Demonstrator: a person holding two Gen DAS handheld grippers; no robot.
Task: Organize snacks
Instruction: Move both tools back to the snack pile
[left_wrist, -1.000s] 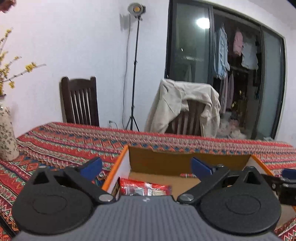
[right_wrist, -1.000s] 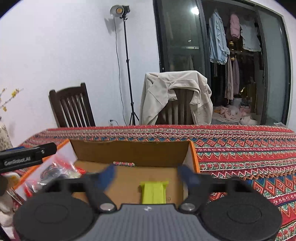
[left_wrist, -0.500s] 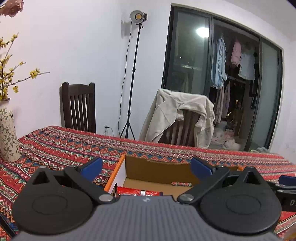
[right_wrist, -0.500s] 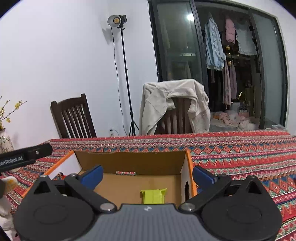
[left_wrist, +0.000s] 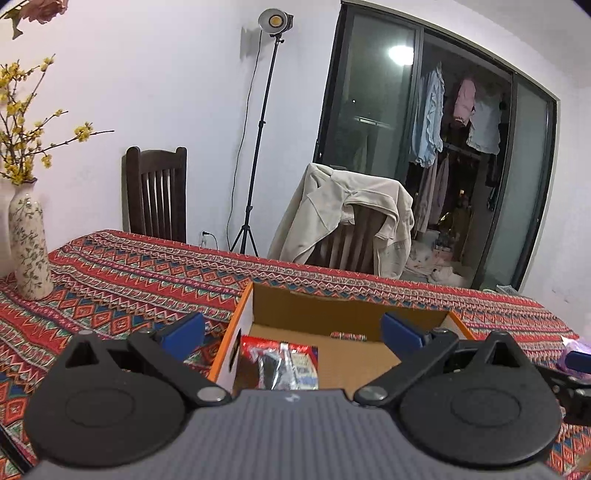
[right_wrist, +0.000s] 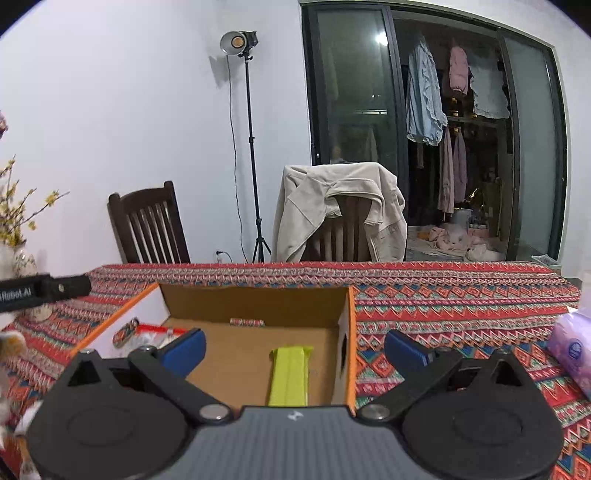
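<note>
An open cardboard box (left_wrist: 343, 314) with orange edges stands on the patterned tablecloth; it also shows in the right wrist view (right_wrist: 255, 302). A red snack packet (left_wrist: 280, 363) lies at the box's left side. A yellow-green snack bar (right_wrist: 290, 374) lies on the box floor at the right. A small patterned candy (right_wrist: 246, 322) rests by the back wall. My left gripper (left_wrist: 291, 334) is open and empty above the box's near side. My right gripper (right_wrist: 295, 347) is open and empty over the yellow-green bar.
A flower vase (left_wrist: 29, 247) stands at the table's left. A pink tissue pack (right_wrist: 570, 350) lies at the right. Two chairs stand behind the table, one draped with a beige jacket (right_wrist: 340, 206). A light stand (right_wrist: 251, 147) is by the wall.
Both grippers have risen and pulled back from the box. The right gripper's fingers opened wide, leaving the yellow-green bar lying in the box.
</note>
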